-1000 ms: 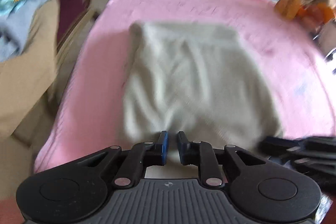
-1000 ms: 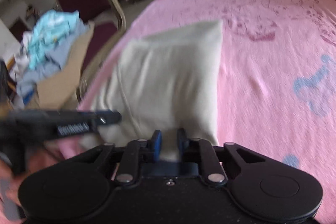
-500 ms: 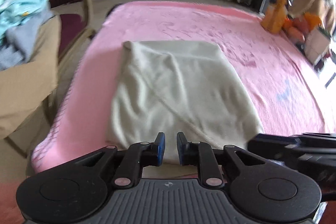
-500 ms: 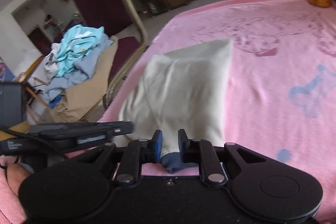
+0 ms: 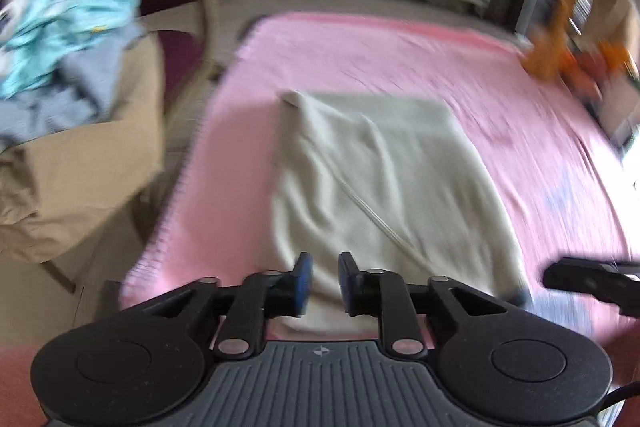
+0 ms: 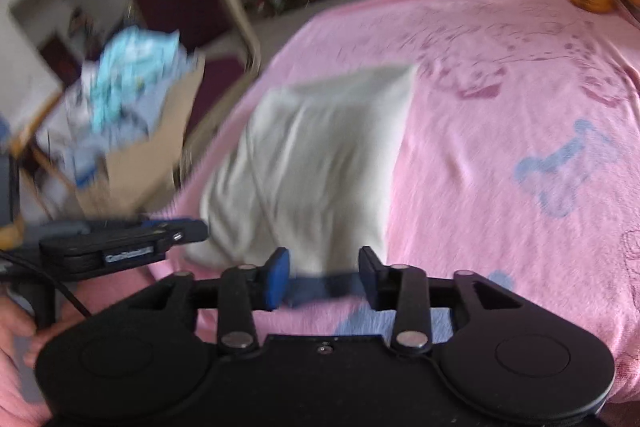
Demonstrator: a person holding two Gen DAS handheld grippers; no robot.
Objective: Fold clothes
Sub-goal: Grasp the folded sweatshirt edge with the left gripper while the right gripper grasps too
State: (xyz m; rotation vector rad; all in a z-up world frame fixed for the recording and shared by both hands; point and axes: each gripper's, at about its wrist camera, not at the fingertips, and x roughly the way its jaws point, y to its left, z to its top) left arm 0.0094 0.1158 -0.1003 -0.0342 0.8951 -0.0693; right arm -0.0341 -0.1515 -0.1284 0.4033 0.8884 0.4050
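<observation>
The cream garment (image 5: 384, 187) lies as a folded rectangle on the pink blanket (image 5: 500, 75), a heap of clothes (image 5: 68, 39) beside it. Both the left tongs (image 5: 323, 285) and right tongs (image 6: 323, 277) stand apart, gripping nothing.

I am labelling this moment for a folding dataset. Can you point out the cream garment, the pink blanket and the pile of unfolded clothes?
cream garment (image 5: 384, 179), left wrist view, middle of its top layer.
pink blanket (image 6: 500, 107), right wrist view, bare patch right of the garment.
pile of unfolded clothes (image 5: 68, 27), left wrist view, light blue piece on top.
</observation>
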